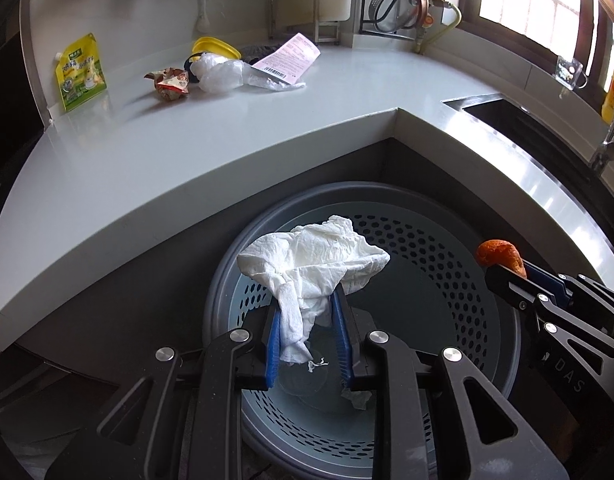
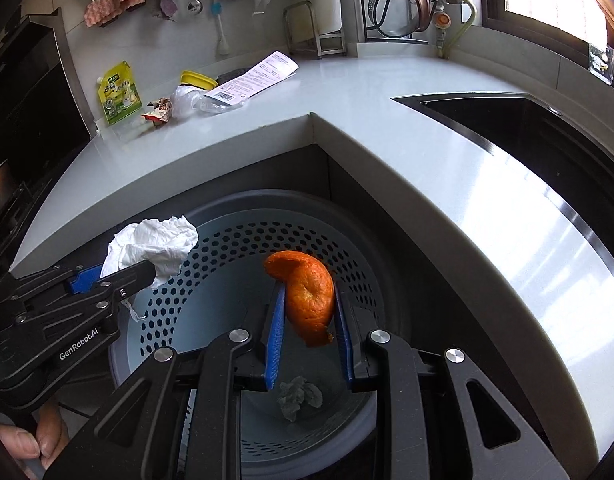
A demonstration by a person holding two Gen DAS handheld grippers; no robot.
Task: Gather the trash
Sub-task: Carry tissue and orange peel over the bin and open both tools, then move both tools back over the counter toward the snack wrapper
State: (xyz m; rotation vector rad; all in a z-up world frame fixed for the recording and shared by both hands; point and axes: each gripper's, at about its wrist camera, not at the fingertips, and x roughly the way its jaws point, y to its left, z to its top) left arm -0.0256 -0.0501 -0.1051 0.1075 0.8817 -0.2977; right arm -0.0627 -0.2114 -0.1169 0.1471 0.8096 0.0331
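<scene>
Holding both loads over the bin (image 1: 503,288) now, neither dropped yet. My left gripper (image 1: 307,312) pinches a crumpled white tissue (image 1: 319,256) between its blue pads, hanging above the bin's open mouth. My right gripper (image 2: 310,304) clamps an orange peel (image 2: 309,292) the same way, also above the opening. The bin sits on the floor, tucked into the inner corner of the countertop (image 1: 227,136). One small crumpled scrap (image 2: 299,396) already lies at its bottom, so a little is done.

Left to collect, all well apart from me at the back of the counter: a crushed snack wrapper (image 1: 169,84), a clear plastic bag (image 1: 221,72), a printed slip (image 1: 287,58) touching the bag. A green-yellow pouch (image 1: 81,72) leans against the wall; can't say if it's trash. Yellow lid (image 1: 215,48) behind the bag, same doubt.

My guess: early-to-middle of the job. Next step is opening both tools to let go.
</scene>
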